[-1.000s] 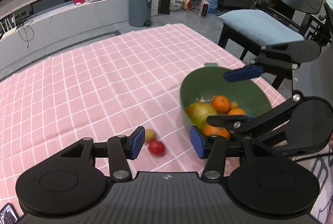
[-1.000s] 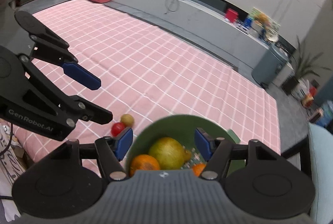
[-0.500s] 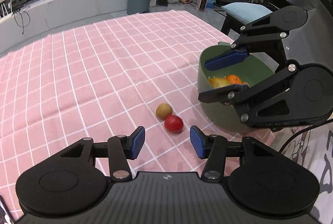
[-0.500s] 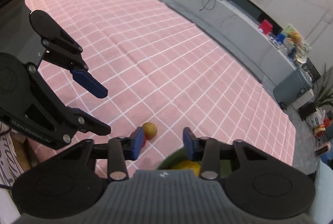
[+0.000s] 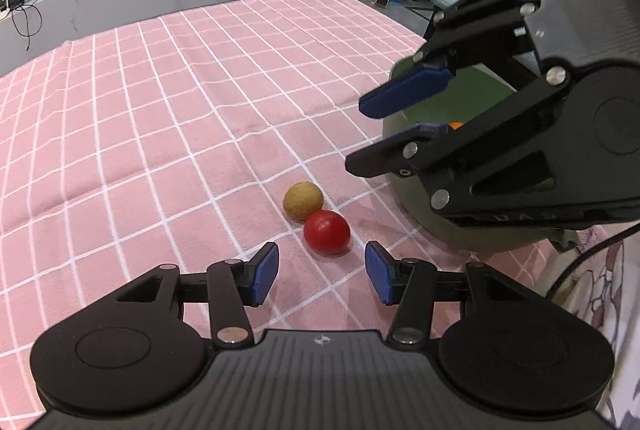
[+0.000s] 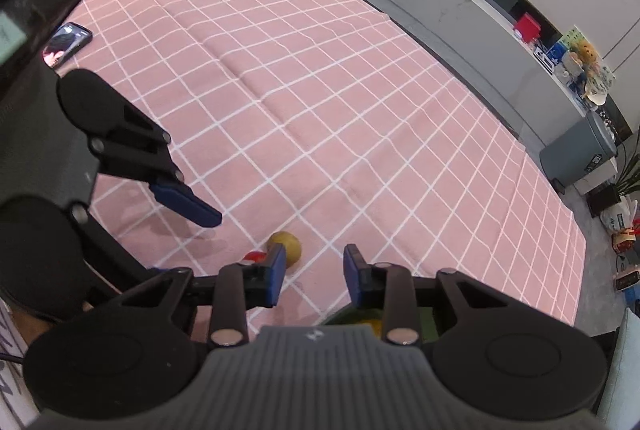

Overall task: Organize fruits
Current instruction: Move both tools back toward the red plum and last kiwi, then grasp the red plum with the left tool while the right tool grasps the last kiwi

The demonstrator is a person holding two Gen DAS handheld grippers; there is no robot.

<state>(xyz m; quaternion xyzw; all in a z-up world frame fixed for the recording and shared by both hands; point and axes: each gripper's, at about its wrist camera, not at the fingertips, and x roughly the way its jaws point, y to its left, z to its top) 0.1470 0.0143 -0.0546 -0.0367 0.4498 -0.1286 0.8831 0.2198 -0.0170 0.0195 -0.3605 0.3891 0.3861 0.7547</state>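
You are bringing your left gripper (image 5: pixel 322 272) down over the two little fruits on the pink checked cloth (image 5: pixel 160 110). Its jaws are standing apart with nothing between them. In the left wrist view the red fruit (image 5: pixel 327 232) is lying just past the tips, at about 12 o'clock from them. The tan fruit (image 5: pixel 303 200) is touching it, at 11 o'clock from the red one.

Your right gripper (image 6: pixel 314 280) is hanging by the rim of the green bowl (image 5: pixel 460 226). Its jaws have just been closing, but there is a gap left and nothing is in it.

To do this step well, I think you should pick one fruit only. The red one is nearer. Be putting one pad on each side of it and squeezing softly, because it looks round and smooth and may roll away. Try not to bump the tan one. The bowl is at 3 o'clock from the fruits, so the carry is short.

Some things are hard to see. The right gripper is covering most of the bowl, so only a bit of orange is peeking out. In the right wrist view, a blue pad is hiding nearly all of the red fruit.
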